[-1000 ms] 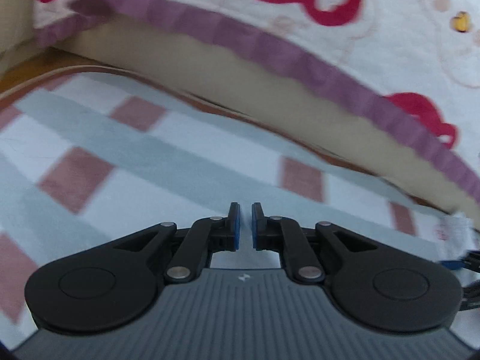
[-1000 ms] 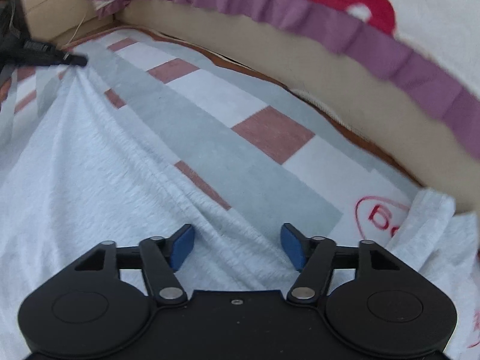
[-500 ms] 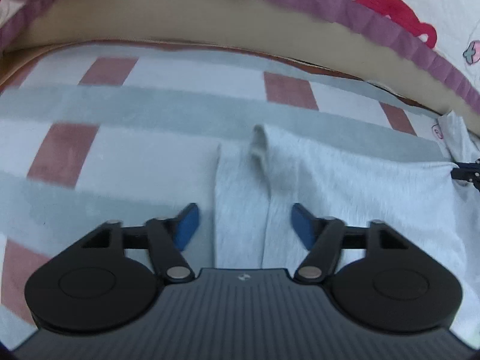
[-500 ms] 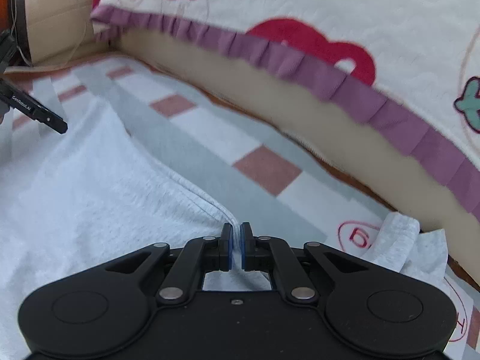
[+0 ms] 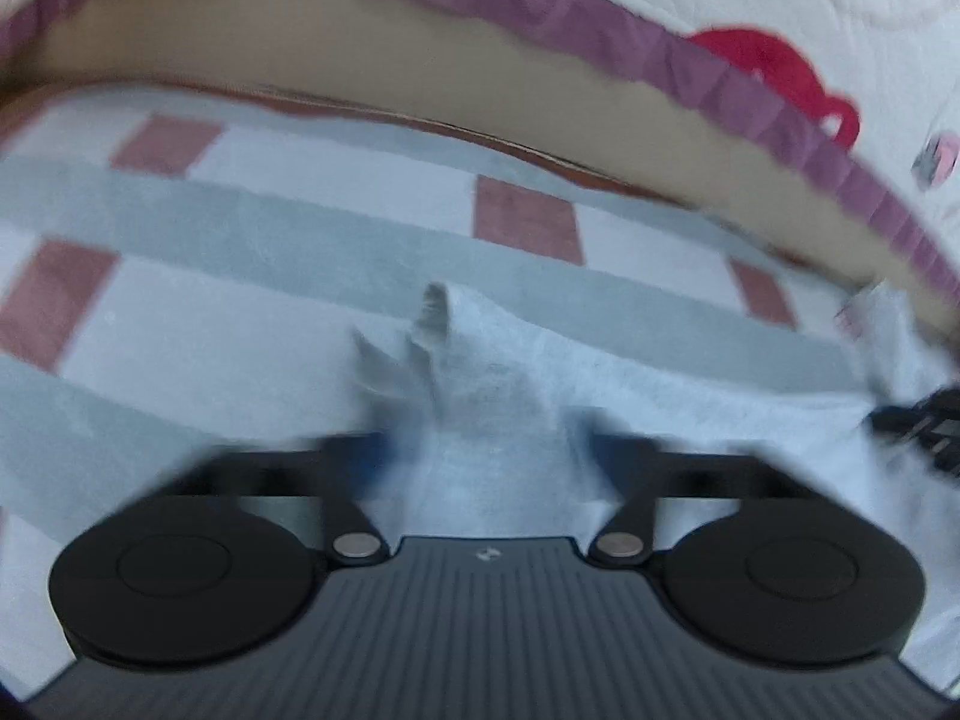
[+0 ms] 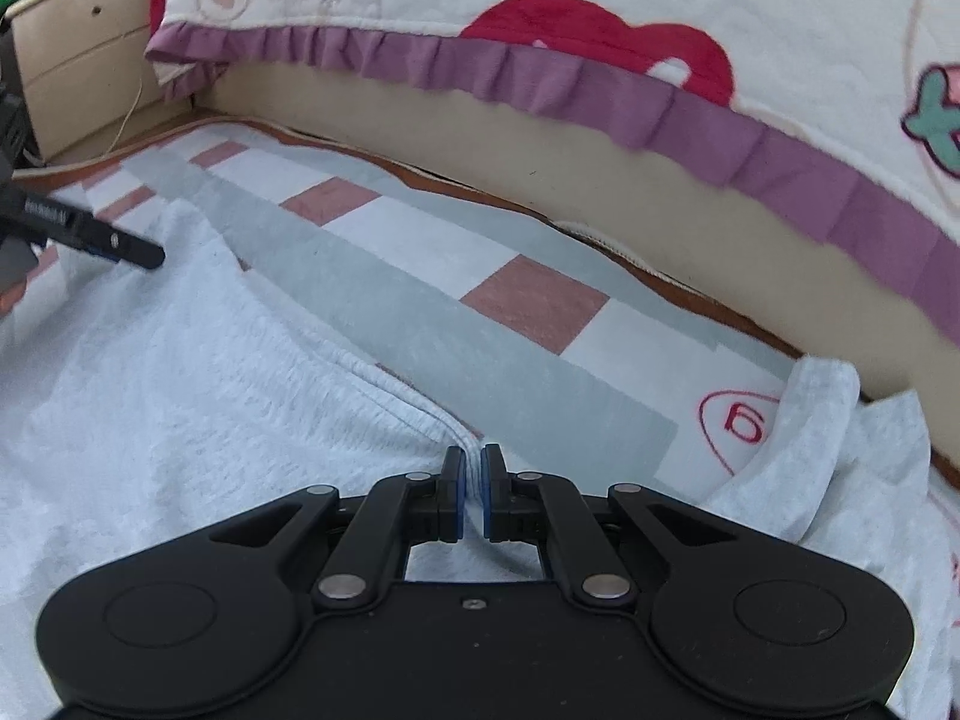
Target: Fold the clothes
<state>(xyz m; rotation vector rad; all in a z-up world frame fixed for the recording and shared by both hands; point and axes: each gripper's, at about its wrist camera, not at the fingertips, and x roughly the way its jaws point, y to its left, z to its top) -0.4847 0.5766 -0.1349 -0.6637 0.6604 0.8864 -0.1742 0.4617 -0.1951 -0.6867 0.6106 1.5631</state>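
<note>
We are at the gripping step, taking hold of the light grey garment [image 6: 180, 396] that lies spread on the checked sheet [image 6: 420, 300], on the near side of the frilled quilt [image 6: 600, 90]. Our right tool [image 6: 474, 480] is clenched on the garment's ribbed hem. Our left tool [image 5: 486, 450] is blurred, its jaws closing around a bunched peak of the same cloth; they do not look pressed on it yet. Next, we judge, both tools must hold firmly, then lift and carry the edge evenly away from the quilt to make the fold.
</note>
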